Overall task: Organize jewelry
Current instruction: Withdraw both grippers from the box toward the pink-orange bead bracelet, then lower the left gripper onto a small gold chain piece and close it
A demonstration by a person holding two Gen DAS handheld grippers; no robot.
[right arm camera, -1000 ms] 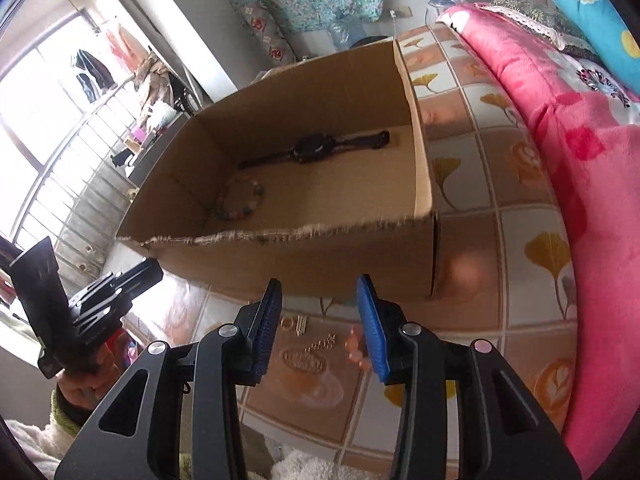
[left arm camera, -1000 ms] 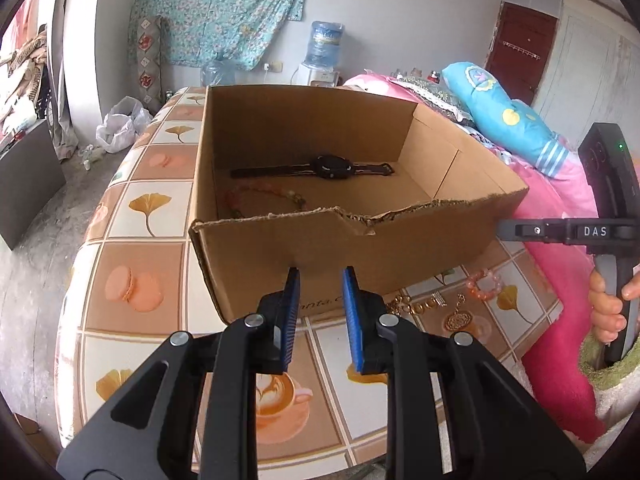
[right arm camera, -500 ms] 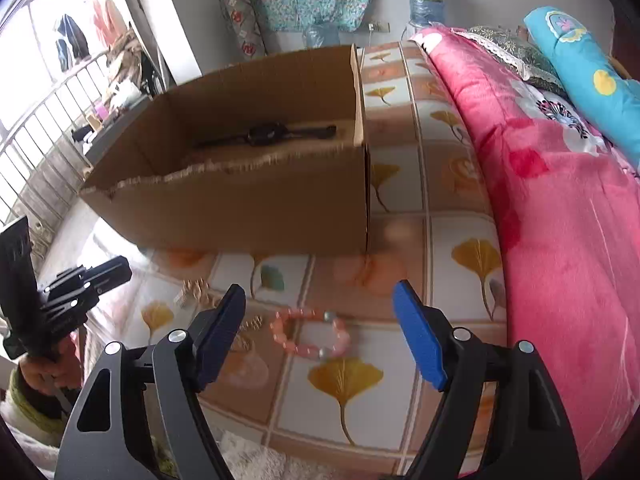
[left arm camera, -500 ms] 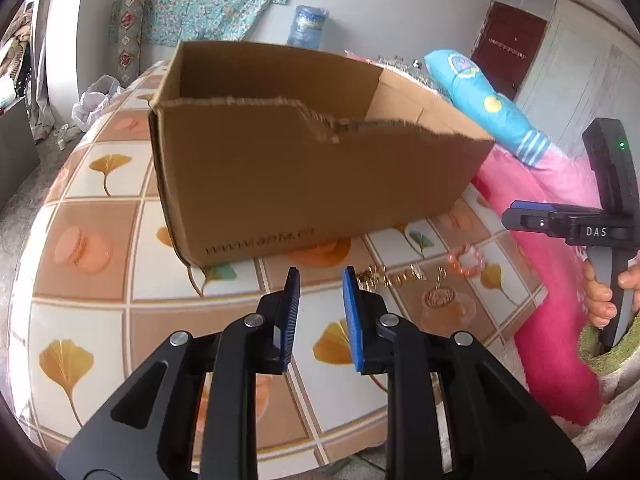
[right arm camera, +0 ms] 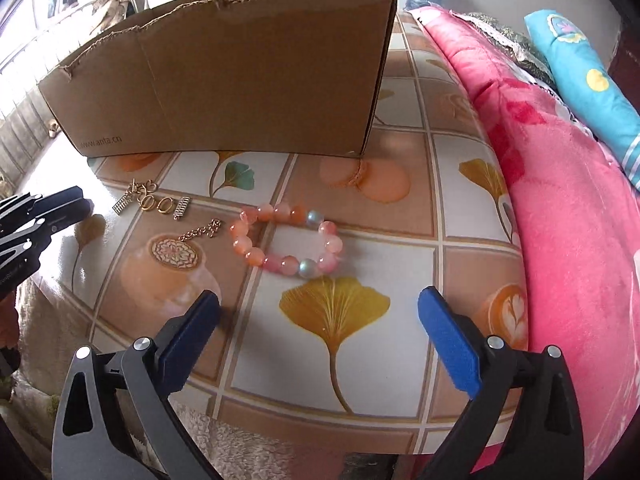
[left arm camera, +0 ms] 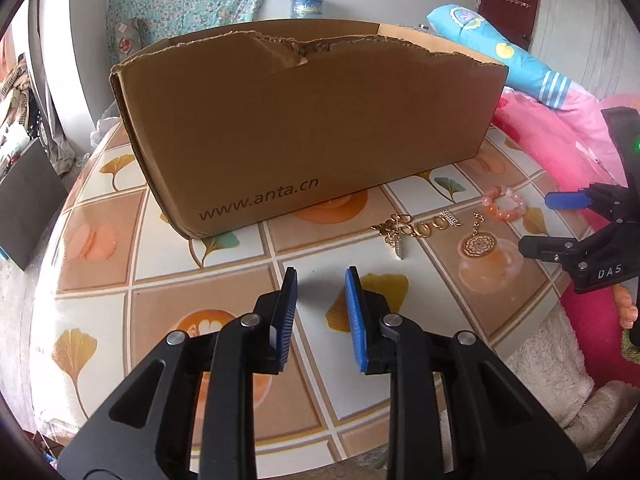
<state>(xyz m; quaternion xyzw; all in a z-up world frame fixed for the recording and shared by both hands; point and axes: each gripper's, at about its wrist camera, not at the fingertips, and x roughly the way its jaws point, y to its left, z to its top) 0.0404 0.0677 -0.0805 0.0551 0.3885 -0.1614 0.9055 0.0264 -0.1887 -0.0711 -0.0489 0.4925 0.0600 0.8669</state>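
A pink and orange bead bracelet (right arm camera: 286,240) lies on the tiled tabletop just ahead of my right gripper (right arm camera: 318,314), which is wide open and low over the table. The bracelet also shows in the left wrist view (left arm camera: 503,209). Left of it lie a gold pendant on a chain (right arm camera: 182,249), gold rings (right arm camera: 158,204) and small gold pieces (left arm camera: 400,230). My left gripper (left arm camera: 319,312) is open a small gap and empty, near the table's front. The cardboard box (left arm camera: 304,132) stands behind the jewelry; its inside is hidden.
A pink blanket (right arm camera: 560,208) and a blue pillow (right arm camera: 588,80) lie along the table's right side. The right gripper's body (left arm camera: 588,248) shows at the right of the left wrist view. A water bottle (left arm camera: 307,4) stands behind the box.
Both grippers have dropped low toward the tabletop, so the box's inside is out of sight. The right gripper has opened wide and moved close to the bead bracelet.
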